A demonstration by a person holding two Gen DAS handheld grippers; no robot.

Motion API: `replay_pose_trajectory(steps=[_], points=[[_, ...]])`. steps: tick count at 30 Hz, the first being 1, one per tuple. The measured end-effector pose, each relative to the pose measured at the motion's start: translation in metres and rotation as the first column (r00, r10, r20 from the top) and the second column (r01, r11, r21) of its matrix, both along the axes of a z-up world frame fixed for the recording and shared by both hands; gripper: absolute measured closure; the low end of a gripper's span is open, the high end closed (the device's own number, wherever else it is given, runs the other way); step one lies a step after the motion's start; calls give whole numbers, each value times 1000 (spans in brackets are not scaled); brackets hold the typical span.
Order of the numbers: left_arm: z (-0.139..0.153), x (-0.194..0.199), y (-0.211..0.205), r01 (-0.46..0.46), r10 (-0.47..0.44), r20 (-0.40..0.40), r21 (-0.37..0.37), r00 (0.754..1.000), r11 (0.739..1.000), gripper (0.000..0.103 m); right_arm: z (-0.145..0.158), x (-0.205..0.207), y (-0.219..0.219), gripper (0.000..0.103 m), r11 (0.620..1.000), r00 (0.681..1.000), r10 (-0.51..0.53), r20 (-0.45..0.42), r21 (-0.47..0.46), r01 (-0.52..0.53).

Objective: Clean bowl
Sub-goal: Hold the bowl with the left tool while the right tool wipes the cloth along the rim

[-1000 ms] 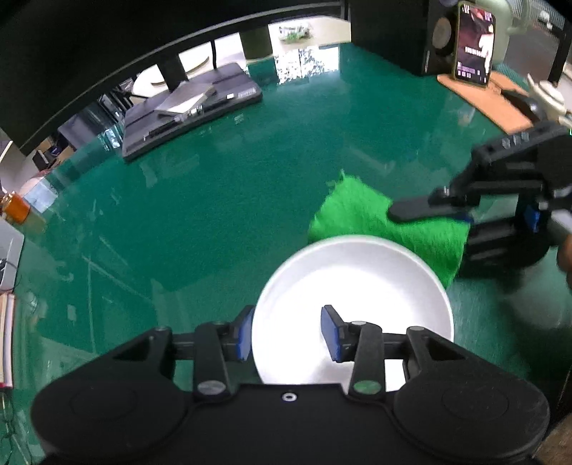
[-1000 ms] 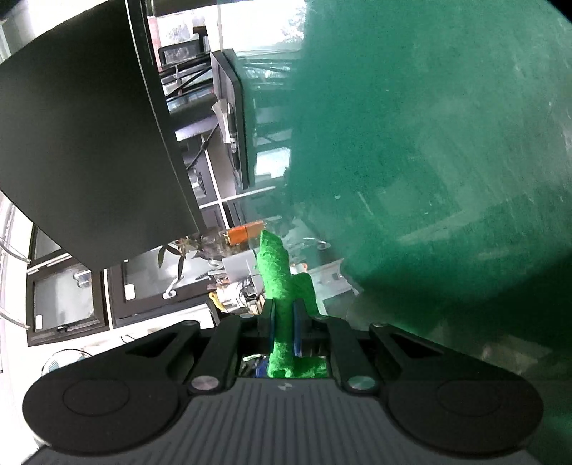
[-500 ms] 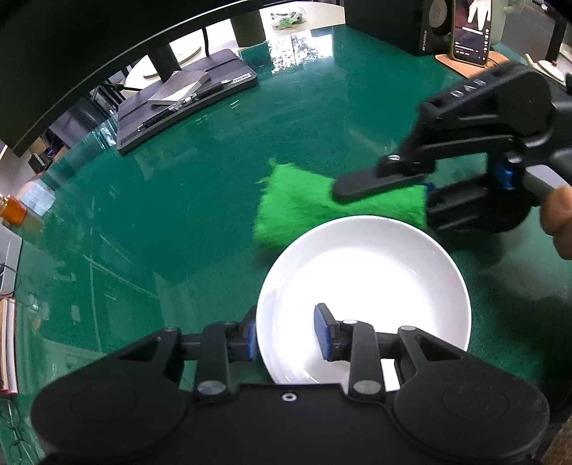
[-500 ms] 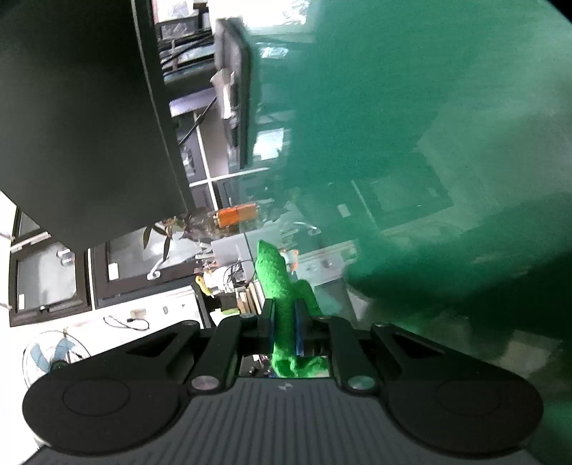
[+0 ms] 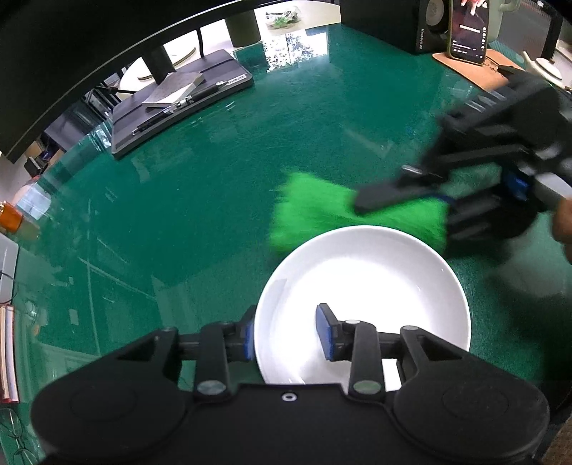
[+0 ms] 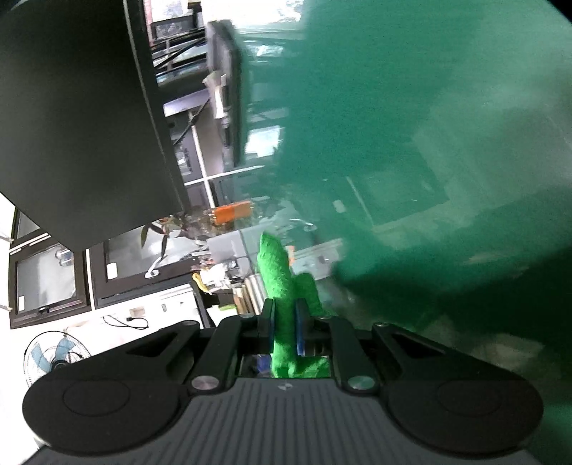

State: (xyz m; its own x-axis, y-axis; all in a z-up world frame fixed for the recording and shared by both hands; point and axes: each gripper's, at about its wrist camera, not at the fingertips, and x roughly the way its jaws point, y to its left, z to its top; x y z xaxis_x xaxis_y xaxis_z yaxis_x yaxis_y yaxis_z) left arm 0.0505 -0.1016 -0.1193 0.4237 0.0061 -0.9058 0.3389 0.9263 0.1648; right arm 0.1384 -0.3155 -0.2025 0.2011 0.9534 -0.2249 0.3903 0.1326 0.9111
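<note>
L gripper [image 5: 286,332] clamped on white bowl [image 5: 361,286] rim, R gripper [image 6: 284,323] pinching green cloth [image 6: 282,286], green table [image 5: 178,214]

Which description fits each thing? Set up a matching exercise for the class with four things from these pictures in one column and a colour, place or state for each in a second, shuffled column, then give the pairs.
Things:
1. bowl
2. cloth
3. phone
4. table

Descriptions:
A. dark green, glossy, reflecting the room
B. bright green, clamped in the right gripper
C. white, its near rim clamped by the left gripper
D. screen lit, propped up at the far right

Pairs: 1-C, 2-B, 3-D, 4-A
</note>
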Motion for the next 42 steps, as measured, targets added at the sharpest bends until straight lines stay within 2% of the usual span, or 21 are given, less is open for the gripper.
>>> replay_pose_trajectory(steps=[2,6,10,12,18,21,26,31,34,37,41,42], points=[[0,0,0,0,0,-1,0,1000,1000,70,4,8,12,90,1000,1000,19,25,1,-19],[0,1,-1,10,-10,0,-8,1000,1000,68,9,3,2,90,1000,999,13,33,8,-13],[0,1,-1,22,-22,-2,-7,1000,1000,68,8,-17,-27,90,1000,1000,-6,1,-2,6],[0,1,-1,24,-24,-2,-5,1000,1000,68,4,-18,-27,90,1000,1000,-13,-17,0,13],[0,0,-2,22,-22,4,-5,1000,1000,68,4,10,15,90,1000,999,30,20,3,-30],[0,-1,-2,24,-24,7,-8,1000,1000,68,7,12,23,90,999,998,44,38,-2,-44],[0,1,-3,62,-62,1,-21,998,998,65,6,-6,-6,90,1000,1000,7,26,6,-7],[0,7,-1,96,-96,-5,-22,995,995,62,-1,-30,-31,90,1000,999,-27,-25,-7,27],[3,9,4,31,-31,9,-29,999,999,63,-4,-35,-31,90,1000,999,-28,-40,2,28],[13,-1,15,-77,79,15,-117,997,990,61,-6,-36,-31,90,998,997,-54,-47,9,54],[14,-15,16,-104,107,24,-107,994,989,62,-5,-28,-32,90,996,995,-92,-38,6,92],[12,-18,16,-112,115,21,-102,993,988,64,-4,-25,-30,90,996,995,-90,-35,-1,90]])
